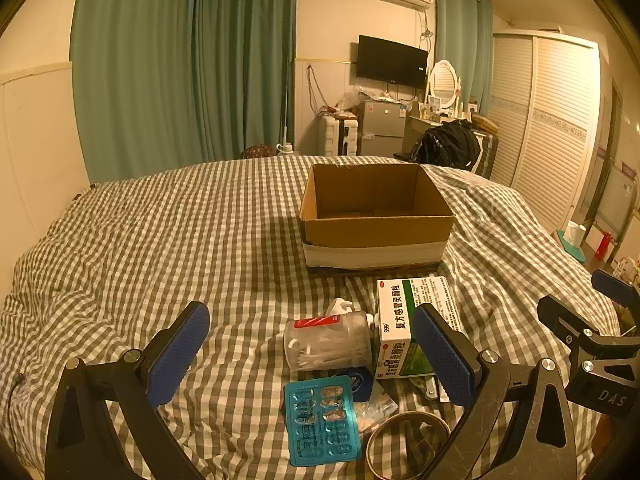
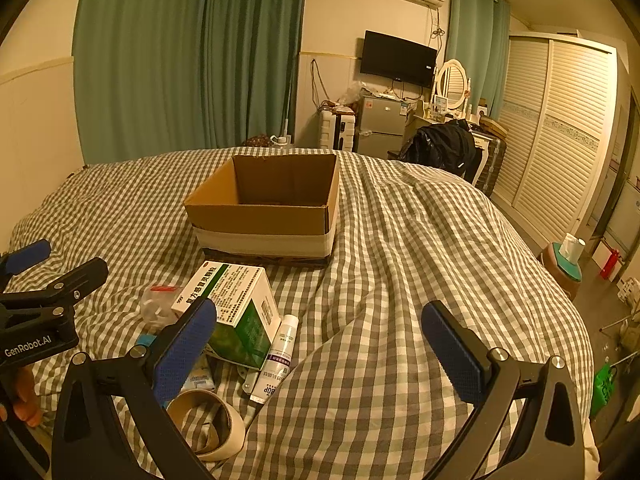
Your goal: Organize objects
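While the small pile of objects is lying on the checked bed cover [image 1: 160, 240], I am seeing it from both tools. The medicine box [image 1: 400, 320], white and green, is resting nearest the cardboard box [image 1: 372, 216], with a gap of cover between them. Just to its left the clear plastic jar [image 1: 328, 344] with a red label is lying on its side, touching the medicine box's end. Below the jar the teal blister pack [image 1: 320, 420] is lying flat, and the tape roll [image 1: 404, 436] is sitting just beside it at the frame's lower edge. In the right wrist view a white tube [image 2: 276, 360] is leaning against the medicine box's lower corner.

The cardboard box is standing open-topped further up the bed, a white band running around its lower wall; I am making out nothing clear inside it.

I am holding the left tool [image 1: 312, 356] over the pile with its blue pads spread wide, released and gripping nothing. The right tool [image 2: 320, 352] is likewise hanging released, its pads wide apart over bare cover to the right of the pile, its left pad overlapping the medicine box in view.

Beyond the bed, green curtains [image 1: 188, 60], a wall television [image 1: 392, 62] and a louvred wardrobe [image 1: 548, 120] are showing.
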Motion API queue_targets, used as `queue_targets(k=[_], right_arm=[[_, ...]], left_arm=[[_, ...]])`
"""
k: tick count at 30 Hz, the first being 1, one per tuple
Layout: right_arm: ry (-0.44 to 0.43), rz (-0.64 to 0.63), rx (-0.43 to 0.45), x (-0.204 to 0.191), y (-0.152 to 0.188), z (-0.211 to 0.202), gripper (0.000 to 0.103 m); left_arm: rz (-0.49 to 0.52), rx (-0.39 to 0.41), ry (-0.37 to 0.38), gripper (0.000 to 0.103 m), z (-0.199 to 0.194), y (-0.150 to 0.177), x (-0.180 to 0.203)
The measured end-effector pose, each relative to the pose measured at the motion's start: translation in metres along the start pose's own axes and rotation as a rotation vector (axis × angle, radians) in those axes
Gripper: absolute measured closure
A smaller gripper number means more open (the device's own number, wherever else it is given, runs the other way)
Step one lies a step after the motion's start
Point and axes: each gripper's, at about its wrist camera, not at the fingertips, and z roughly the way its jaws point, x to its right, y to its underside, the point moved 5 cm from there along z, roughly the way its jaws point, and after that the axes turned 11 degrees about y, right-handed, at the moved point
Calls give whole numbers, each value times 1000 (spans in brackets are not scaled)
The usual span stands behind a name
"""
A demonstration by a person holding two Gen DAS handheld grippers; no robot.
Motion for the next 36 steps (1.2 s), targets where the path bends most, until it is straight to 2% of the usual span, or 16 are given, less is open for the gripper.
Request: queue_targets(k=[36], right_arm=[[-23,-15,14,-8,-1,-8,0]], left_arm=[[7,-3,-5,0,-3,-2,0]])
